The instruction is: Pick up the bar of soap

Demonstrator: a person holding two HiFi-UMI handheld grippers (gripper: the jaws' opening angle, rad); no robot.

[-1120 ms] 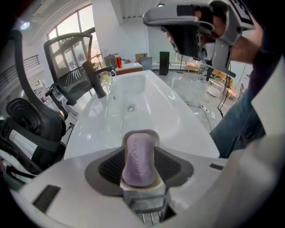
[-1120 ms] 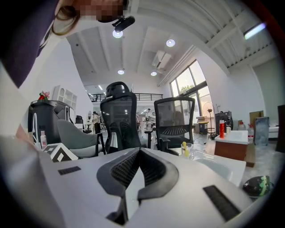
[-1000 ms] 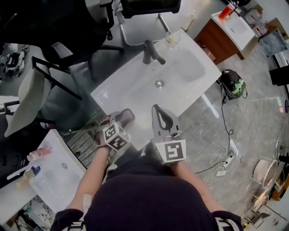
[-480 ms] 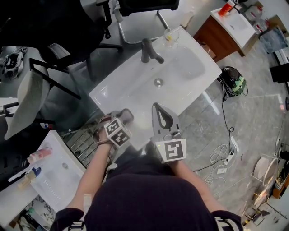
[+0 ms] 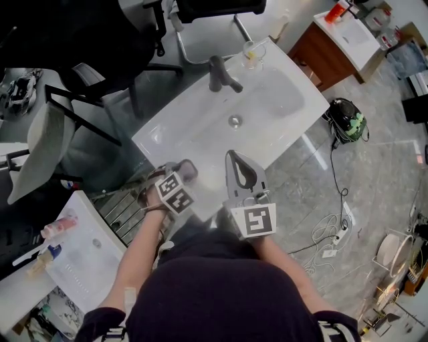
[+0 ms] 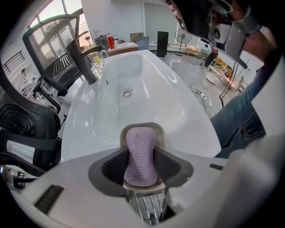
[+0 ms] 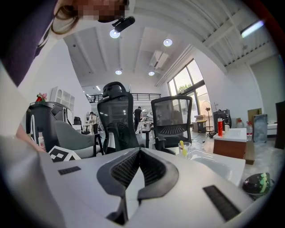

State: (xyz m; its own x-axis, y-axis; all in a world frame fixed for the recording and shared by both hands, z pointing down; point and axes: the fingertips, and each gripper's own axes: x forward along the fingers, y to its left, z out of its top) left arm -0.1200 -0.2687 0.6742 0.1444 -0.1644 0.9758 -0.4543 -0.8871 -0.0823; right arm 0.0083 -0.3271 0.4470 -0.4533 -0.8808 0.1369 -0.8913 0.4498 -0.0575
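Note:
The purple bar of soap (image 6: 139,144) sits between the dark pads of my left gripper (image 6: 140,156), which is shut on it. A beige soap dish rim (image 6: 161,133) shows around the bar; I cannot tell whether the dish is lifted too. In the head view the left gripper (image 5: 182,172) is at the front left corner of the white sink (image 5: 194,130). My right gripper (image 5: 233,160) hovers over the sink's front edge, shut and empty, with its pads meeting (image 7: 139,153).
A dark faucet (image 5: 221,73) and a glass (image 5: 252,52) stand at the sink's far side, and the drain (image 6: 128,93) is mid-basin. Office chairs (image 5: 200,13) stand behind. A metal rack (image 5: 124,214) and a second sink (image 5: 80,254) lie to the left, cables (image 5: 331,234) to the right.
The left gripper has turned slightly and edged up and left at the sink corner, still shut on the soap. The right gripper has barely moved.

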